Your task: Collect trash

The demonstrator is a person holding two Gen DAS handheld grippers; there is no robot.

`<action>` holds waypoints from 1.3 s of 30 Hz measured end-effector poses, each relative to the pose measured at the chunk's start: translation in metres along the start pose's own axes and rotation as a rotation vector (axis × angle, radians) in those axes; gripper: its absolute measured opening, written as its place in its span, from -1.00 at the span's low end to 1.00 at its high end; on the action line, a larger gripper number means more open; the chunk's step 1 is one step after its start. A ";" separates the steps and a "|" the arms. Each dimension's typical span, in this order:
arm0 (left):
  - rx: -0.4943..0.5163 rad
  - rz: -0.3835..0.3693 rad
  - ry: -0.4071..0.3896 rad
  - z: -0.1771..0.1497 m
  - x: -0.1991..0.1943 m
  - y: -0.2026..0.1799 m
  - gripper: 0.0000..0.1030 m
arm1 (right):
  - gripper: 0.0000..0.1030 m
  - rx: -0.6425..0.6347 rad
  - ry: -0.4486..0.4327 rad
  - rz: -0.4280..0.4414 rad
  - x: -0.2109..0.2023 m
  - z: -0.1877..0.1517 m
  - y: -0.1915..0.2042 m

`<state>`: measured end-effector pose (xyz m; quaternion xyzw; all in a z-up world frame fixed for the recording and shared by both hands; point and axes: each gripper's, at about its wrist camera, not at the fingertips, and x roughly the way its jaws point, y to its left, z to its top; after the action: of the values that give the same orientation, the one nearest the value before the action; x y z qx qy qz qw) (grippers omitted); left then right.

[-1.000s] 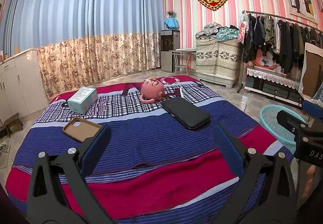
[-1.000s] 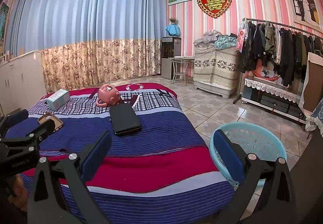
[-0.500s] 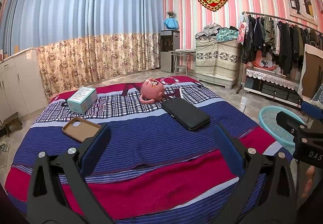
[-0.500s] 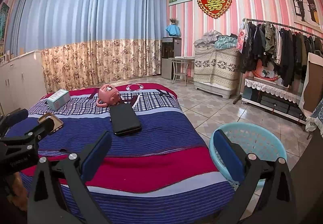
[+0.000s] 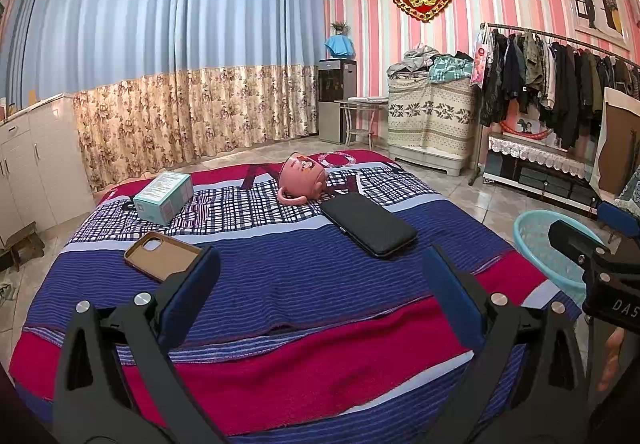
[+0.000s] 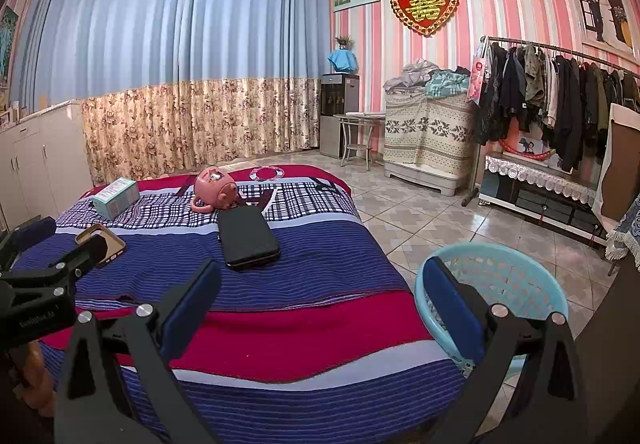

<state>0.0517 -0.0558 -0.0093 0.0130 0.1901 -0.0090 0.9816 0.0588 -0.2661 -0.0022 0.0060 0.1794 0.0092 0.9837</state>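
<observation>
Both your claws, left gripper (image 5: 320,284) and right gripper (image 6: 320,298), hang released and empty. The small teal cardboard box (image 5: 163,197) sits ahead-left of the left one; probably light and crushable, so pinch its short sides gently.

Blue curtains (image 5: 160,24), clothes rack (image 5: 560,84), water dispenser (image 6: 339,112), heart ornament (image 6: 425,2).

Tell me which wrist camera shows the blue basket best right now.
The right wrist view: nearly the whole basket shows beside the bed, open top and perforated wall visible. The left wrist view catches only part of it, cut off by the right gripper.
</observation>
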 end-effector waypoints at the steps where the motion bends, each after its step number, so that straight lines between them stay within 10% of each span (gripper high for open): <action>1: 0.001 -0.001 0.000 0.000 0.000 0.000 0.89 | 0.91 0.000 0.000 0.000 0.000 0.000 0.000; 39: -0.002 0.000 0.002 0.000 -0.001 0.002 0.89 | 0.91 0.000 -0.001 0.000 0.000 -0.001 0.001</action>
<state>0.0510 -0.0533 -0.0087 0.0121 0.1910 -0.0091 0.9815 0.0582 -0.2653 -0.0035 0.0058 0.1790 0.0091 0.9838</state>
